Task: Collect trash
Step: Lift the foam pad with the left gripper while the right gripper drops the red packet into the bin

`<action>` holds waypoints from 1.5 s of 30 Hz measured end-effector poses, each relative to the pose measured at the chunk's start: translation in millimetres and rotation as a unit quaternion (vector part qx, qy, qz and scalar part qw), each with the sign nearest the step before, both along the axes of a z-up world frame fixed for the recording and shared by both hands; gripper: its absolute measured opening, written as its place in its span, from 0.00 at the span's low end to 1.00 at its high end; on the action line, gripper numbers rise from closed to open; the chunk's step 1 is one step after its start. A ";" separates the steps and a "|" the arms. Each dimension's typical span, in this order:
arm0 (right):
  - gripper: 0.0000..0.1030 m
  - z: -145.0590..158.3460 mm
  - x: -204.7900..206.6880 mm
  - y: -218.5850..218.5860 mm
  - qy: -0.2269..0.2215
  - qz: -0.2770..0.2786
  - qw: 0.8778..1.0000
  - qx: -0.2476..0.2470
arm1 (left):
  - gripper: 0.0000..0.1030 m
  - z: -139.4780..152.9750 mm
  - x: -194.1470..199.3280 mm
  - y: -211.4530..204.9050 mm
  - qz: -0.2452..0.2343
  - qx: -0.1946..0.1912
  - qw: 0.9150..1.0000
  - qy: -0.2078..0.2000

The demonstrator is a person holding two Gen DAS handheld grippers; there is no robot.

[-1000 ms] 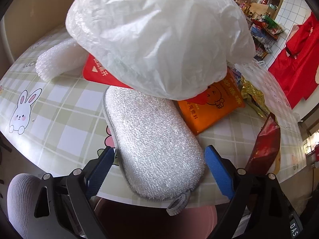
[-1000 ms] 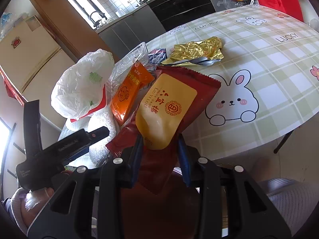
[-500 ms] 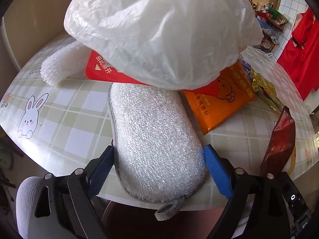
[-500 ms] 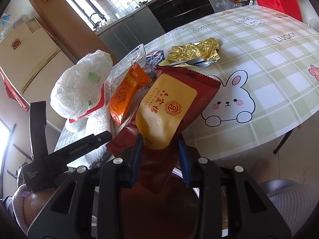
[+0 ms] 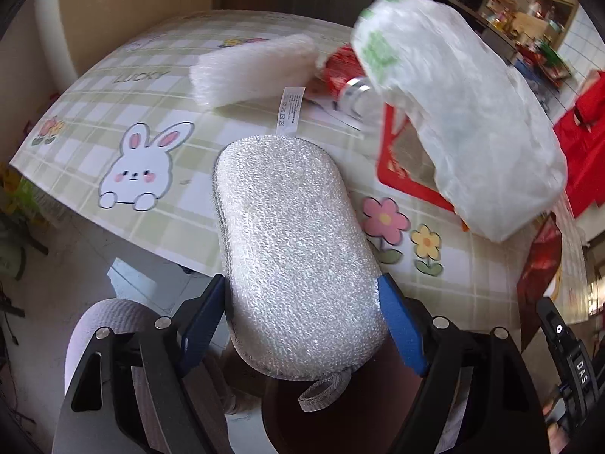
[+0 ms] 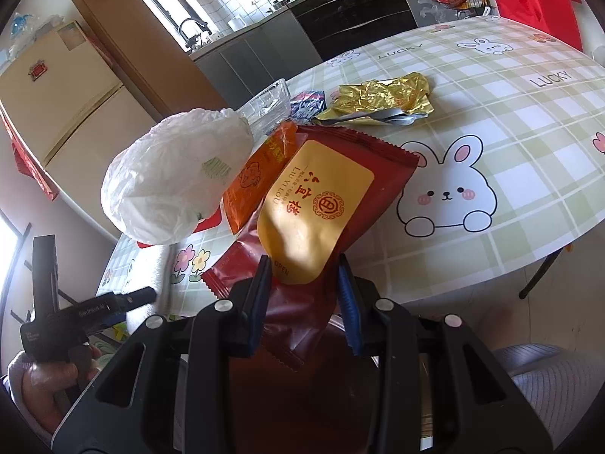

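The table (image 6: pixel 529 121), covered in a green check cloth with rabbits, carries most of the litter. A white bag (image 5: pixel 465 113) bulges over the red sheet (image 5: pixel 397 166) near the table's edge; in the right wrist view the same bag (image 6: pixel 177 181) sits left of an orange packet (image 6: pixel 257 174). The left gripper (image 5: pixel 302 321) points in toward the table from beyond its near edge, its blue fingers (image 5: pixel 401 325) clamped on both sides of a silver pouch (image 5: pixel 295 249), which is lifted and reaches out over that edge. The right gripper (image 6: pixel 304 287) is aimed across the table from its near edge, fingers (image 6: pixel 261 295) closed on the lower end of a dark red wrapper (image 6: pixel 321 208) that slants up over the edge. Farther in lie a foam roll (image 5: pixel 253 72) and crumpled gold foil (image 6: pixel 382 98).
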State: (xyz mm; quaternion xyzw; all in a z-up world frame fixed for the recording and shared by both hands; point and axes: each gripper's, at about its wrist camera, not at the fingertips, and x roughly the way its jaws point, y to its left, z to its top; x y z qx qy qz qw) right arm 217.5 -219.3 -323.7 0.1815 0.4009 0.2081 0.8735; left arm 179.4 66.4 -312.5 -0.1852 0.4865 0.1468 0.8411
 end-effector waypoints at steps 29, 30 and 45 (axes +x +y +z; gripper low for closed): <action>0.35 6.2 -3.8 9.4 -0.017 0.001 0.999 -0.045 | 0.75 51.8 -38.6 92.9 0.115 0.059 0.988 -0.086; 0.35 11.1 -5.2 10.4 -0.024 0.002 0.999 -0.048 | 0.75 57.6 -40.0 91.0 0.110 0.063 0.987 -0.094; 0.35 91.4 -83.7 29.4 -0.107 0.089 0.984 -0.110 | 0.76 151.2 -101.7 42.4 -0.007 0.096 0.967 -0.237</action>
